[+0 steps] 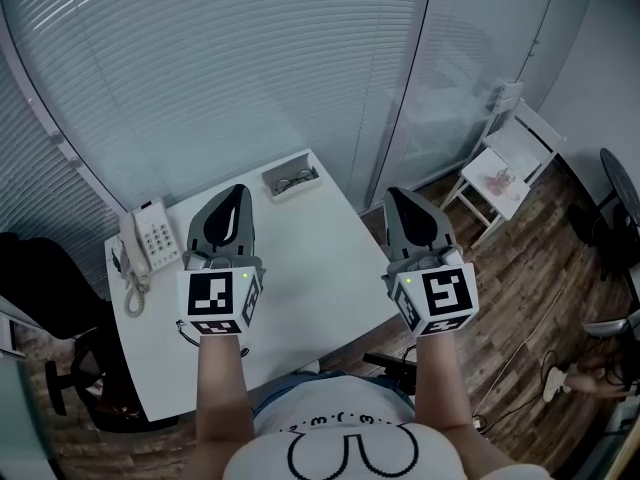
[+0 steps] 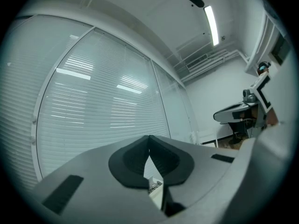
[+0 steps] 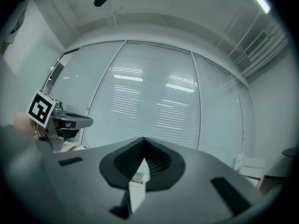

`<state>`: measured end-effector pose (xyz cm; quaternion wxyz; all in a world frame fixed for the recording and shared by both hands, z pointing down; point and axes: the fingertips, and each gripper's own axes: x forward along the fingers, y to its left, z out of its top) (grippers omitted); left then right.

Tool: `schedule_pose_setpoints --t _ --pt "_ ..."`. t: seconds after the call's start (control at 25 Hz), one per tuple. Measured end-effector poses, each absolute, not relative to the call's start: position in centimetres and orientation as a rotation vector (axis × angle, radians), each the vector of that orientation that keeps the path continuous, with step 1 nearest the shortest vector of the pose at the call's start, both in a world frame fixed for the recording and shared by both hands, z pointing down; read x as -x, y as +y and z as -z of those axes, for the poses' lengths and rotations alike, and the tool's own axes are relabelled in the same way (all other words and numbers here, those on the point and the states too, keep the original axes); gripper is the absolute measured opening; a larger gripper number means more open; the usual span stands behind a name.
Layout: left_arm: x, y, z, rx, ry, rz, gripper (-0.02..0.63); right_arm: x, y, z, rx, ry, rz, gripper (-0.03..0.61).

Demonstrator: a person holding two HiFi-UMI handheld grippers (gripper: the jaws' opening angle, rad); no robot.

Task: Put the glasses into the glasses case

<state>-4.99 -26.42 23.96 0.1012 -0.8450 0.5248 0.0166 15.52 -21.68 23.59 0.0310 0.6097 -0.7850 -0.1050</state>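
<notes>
An open white glasses case (image 1: 291, 182) sits near the far edge of the white table (image 1: 320, 268), with dark-rimmed glasses (image 1: 295, 178) lying in it. My left gripper (image 1: 238, 192) hovers above the table just left of the case, shut and empty. My right gripper (image 1: 396, 198) is held over the table's right edge, also shut and empty. In the left gripper view the jaws (image 2: 149, 139) meet at the tips, and the case with glasses (image 2: 155, 185) shows below them. In the right gripper view the tips (image 3: 143, 142) touch above the case (image 3: 138, 177).
A white desk phone (image 1: 150, 236) stands at the table's left end, its cord hanging over the edge. A black office chair (image 1: 60, 298) is at the left. A small white chair (image 1: 505, 163) stands on the wood floor at the right. Glass walls with blinds lie behind the table.
</notes>
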Motion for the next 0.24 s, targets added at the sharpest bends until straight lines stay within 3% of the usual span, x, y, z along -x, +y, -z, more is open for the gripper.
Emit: schedule_pose_setpoints --t 0.24 --pt "4.7 -26.5 -23.5 2.488 1.55 -0.041 0.017 -16.7 -22.1 -23.3 -1.929 -2.428 0.242 0.009"
